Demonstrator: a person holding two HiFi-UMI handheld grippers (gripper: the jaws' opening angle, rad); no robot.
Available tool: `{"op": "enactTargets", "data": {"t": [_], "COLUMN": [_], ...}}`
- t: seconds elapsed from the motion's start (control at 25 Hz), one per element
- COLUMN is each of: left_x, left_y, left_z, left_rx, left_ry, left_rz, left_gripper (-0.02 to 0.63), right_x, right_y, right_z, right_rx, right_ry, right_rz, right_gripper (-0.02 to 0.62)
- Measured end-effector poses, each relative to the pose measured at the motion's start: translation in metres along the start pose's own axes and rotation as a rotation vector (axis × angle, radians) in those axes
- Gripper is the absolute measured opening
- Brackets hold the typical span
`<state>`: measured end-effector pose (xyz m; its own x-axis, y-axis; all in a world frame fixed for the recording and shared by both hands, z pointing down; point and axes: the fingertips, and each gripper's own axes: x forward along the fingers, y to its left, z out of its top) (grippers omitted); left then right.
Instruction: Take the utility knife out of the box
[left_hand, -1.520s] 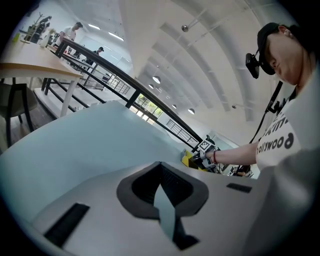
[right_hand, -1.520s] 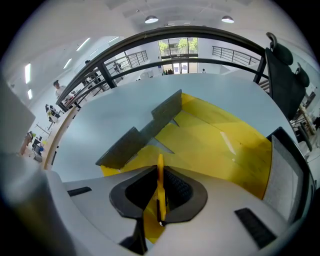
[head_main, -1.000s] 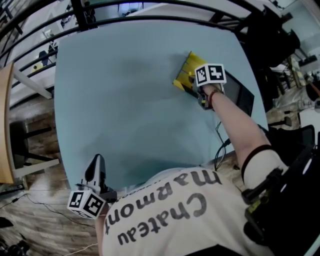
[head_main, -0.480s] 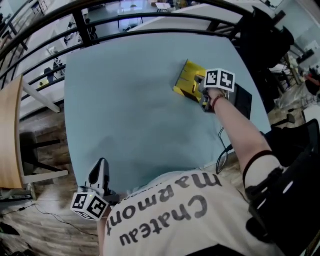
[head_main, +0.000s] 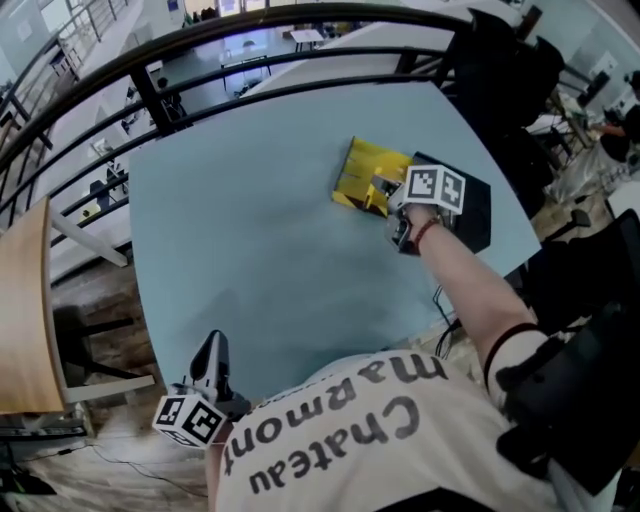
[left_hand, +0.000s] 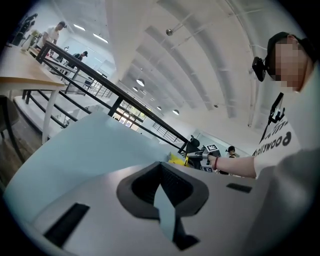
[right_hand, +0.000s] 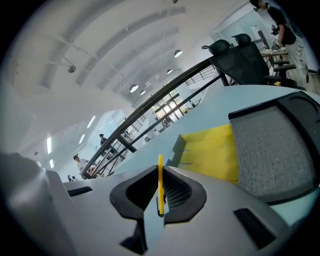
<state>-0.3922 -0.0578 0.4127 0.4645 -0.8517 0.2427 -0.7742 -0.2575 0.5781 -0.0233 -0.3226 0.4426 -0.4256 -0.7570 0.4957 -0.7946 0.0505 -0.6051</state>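
Note:
A yellow box (head_main: 362, 175) lies open on the pale blue table (head_main: 250, 230) at the far right; it also shows in the right gripper view as the yellow box (right_hand: 212, 152). My right gripper (head_main: 385, 198) sits at the box's near edge. In its own view the right gripper (right_hand: 160, 200) is shut on a thin yellow thing seen edge-on, the utility knife (right_hand: 160, 182), held clear of the box. My left gripper (head_main: 210, 348) hangs at the table's near edge, far from the box. In its own view the left gripper (left_hand: 167, 210) is shut and holds nothing.
A black case (head_main: 472, 208) with a grey foam pad (right_hand: 272, 150) lies just right of the yellow box. A black cable (head_main: 440, 300) drops off the table's near right edge. Railings, a wooden bench (head_main: 25, 310) and office chairs surround the table.
The right gripper has drawn back a little from the yellow box toward me. The left gripper stays at the near edge. The head camera has shifted.

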Motion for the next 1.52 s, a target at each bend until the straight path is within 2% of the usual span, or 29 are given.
{"op": "enactTargets", "data": {"t": [0.2, 0.36, 0.56, 0.76, 0.92, 1.24, 1.52], "left_x": [0.017, 0.023, 0.038, 0.060, 0.075, 0.106, 0.117], "left_y": [-0.021, -0.041, -0.064, -0.090, -0.116, -0.178, -0.226], "left_z": [0.001, 0.001, -0.011, -0.001, 0.006, -0.032, -0.059], "left_rx": [0.040, 0.050, 0.072, 0.048, 0.065, 0.058, 0.083], "left_ry": [0.032, 0.045, 0.074, 0.000, -0.033, -0.002, -0.015], "left_rz": [-0.042, -0.046, -0.032, 0.012, 0.014, 0.015, 0.015], "left_gripper": [0.002, 0.002, 0.002, 0.002, 0.002, 0.002, 0.002], "right_x": [-0.018, -0.038, -0.049, -0.057, -0.072, -0.113, -0.139], "right_y": [0.004, 0.013, 0.010, -0.014, -0.017, -0.037, -0.072], "right_z": [-0.006, -0.003, -0.005, -0.012, -0.008, -0.006, -0.014], "right_rx": [0.057, 0.098, 0.079, 0.093, 0.040, -0.018, 0.013], "right_ry": [-0.011, -0.016, -0.003, 0.053, 0.084, 0.124, 0.157], "right_rz": [0.081, 0.158, 0.231, 0.251, 0.285, 0.403, 0.434], "right_gripper": [0.052, 0.052, 0.052, 0.052, 0.052, 0.052, 0.052]}}
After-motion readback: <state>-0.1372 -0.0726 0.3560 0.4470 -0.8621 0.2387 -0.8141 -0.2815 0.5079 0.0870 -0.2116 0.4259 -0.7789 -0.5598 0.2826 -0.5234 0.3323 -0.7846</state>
